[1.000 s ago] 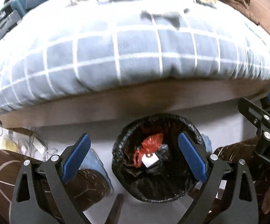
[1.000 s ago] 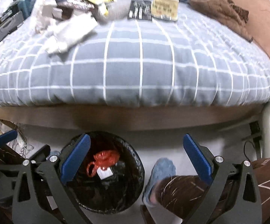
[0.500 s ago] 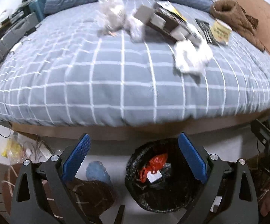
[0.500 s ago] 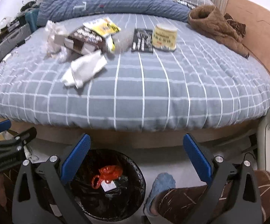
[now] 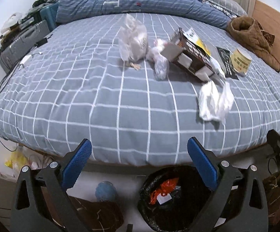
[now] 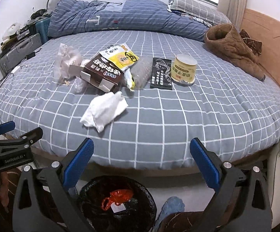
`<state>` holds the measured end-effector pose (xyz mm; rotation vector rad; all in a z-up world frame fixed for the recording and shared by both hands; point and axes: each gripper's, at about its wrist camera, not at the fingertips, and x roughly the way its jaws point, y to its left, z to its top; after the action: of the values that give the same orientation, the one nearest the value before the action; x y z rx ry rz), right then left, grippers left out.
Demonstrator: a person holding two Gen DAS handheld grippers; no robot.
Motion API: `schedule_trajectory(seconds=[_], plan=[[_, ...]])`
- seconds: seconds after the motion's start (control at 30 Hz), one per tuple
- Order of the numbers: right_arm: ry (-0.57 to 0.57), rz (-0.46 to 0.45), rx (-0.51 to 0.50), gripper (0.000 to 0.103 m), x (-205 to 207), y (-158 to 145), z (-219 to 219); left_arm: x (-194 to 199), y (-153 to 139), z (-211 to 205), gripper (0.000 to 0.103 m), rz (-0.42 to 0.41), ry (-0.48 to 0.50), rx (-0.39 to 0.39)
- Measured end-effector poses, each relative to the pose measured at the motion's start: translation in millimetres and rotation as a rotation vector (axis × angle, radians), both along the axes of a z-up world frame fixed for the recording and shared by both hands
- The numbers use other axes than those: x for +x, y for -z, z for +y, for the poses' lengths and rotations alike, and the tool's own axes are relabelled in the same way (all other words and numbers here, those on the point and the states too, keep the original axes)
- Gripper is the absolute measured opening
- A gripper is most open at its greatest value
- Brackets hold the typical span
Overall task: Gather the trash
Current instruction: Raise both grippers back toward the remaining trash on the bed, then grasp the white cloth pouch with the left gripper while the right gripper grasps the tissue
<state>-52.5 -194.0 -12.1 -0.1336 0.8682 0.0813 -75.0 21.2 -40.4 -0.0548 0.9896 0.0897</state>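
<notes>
Trash lies on the grey checked bed (image 6: pixel 178 119): a crumpled white tissue (image 6: pixel 104 112) (image 5: pixel 215 102) nearest the edge, a brown carton (image 6: pixel 101 73) (image 5: pixel 190 56), a yellow snack packet (image 6: pixel 121 59), a clear plastic bag (image 6: pixel 66 64) (image 5: pixel 133 40), a black sachet (image 6: pixel 161 73) and a round yellow tub (image 6: pixel 183 69) (image 5: pixel 239 60). On the floor below stands a black-lined bin (image 6: pixel 118 203) (image 5: pixel 169 197) with a red bag (image 6: pixel 118 195) inside. My left gripper (image 5: pixel 140 164) and right gripper (image 6: pixel 142 164) both hang open and empty above the bed's near edge.
A folded blue duvet (image 6: pixel 120 17) and a brown jacket (image 6: pixel 234 48) lie at the back of the bed. Suitcases (image 6: pixel 20 50) stand at the left wall with a charger cable (image 5: pixel 23 61) on the bed. A person's legs and blue slipper (image 6: pixel 173 206) are beside the bin.
Both grippers have risen and tilted up from over the bin; the bed top with its trash has come into full view. Both stay open and empty.
</notes>
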Motion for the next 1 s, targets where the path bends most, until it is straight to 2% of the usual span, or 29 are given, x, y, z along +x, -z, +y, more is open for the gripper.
schedule_trajectory(seconds=[0.27,0.5,0.6,0.8,0.93,1.0], plan=[[-0.031,0.013,-0.003,0.095,35,-4,17,42,-20,23,0.097,-0.046,-0.036,-0.001],[-0.057,0.014,-0.005,0.095,74,0,32,103,-36,37,0.097,-0.082,-0.051,-0.004],[-0.047,0.044,0.015,0.094,90,15,34,134,-30,40,0.097,-0.080,-0.055,0.006],[-0.089,0.081,0.037,0.084,104,43,47,189,-7,48,0.097,-0.058,-0.058,0.013],[-0.113,0.087,0.059,0.082,107,53,54,208,7,49,0.097,-0.058,-0.046,0.003],[-0.128,0.101,0.063,0.077,109,58,58,214,14,50,0.097,-0.047,-0.043,-0.018]])
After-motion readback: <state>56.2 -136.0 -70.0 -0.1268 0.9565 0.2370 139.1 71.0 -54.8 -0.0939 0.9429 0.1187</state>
